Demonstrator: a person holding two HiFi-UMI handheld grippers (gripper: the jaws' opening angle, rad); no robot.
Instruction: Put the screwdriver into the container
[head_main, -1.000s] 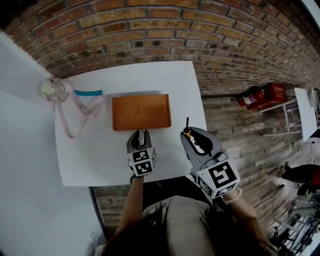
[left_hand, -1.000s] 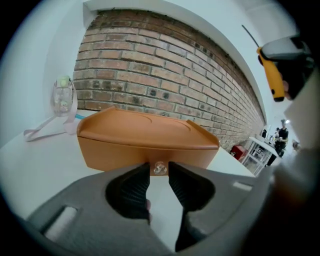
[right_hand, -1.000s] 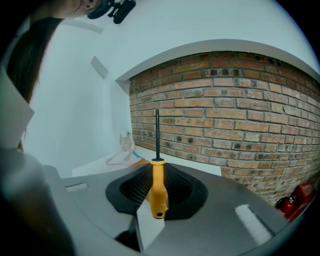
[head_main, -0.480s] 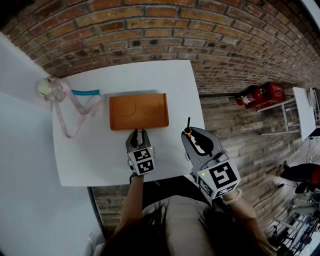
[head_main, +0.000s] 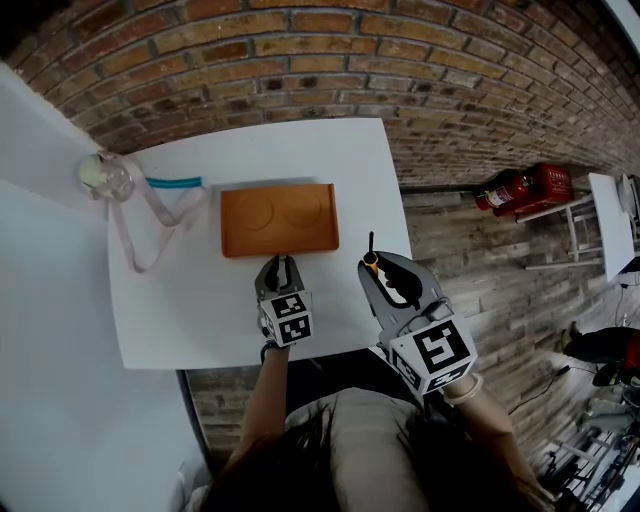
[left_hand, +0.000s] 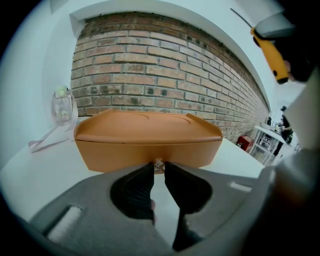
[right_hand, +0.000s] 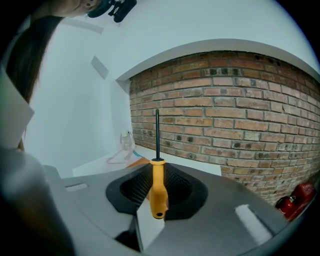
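Screwdriver (right_hand: 158, 192) with a yellow handle, a black collar and a thin black shaft stands upright in the right gripper (right_hand: 159, 187). The ribbed pads are clamped on the handle from both sides and the shaft rises above the jaws. From the head view it hangs over the table (head_main: 200, 310) near the right edge, its tip pointing toward the far edge, apart from the container (head_main: 280, 220).

The container is an orange-brown box with its lid down. It lies mid-table, nearer the right edge than the left. Only the head view shows the lid's top, with two shallow round dents side by side. Only the left gripper view shows its front wall, the seam under the lid and a small shiny knob (left_hand: 158, 165) at the middle of that seam. That view also catches the screwdriver at upper right, beside the dark bulk of the right gripper. The right gripper view gives just an orange sliver of the container behind its jaws.

The left gripper (left_hand: 158, 166) sits at the container's near side. Its jaws have just been closing, and the tips now stand a narrow gap apart with the knob between them, touched on both sides.

A clear jar (head_main: 105, 178) stands at the far left corner.
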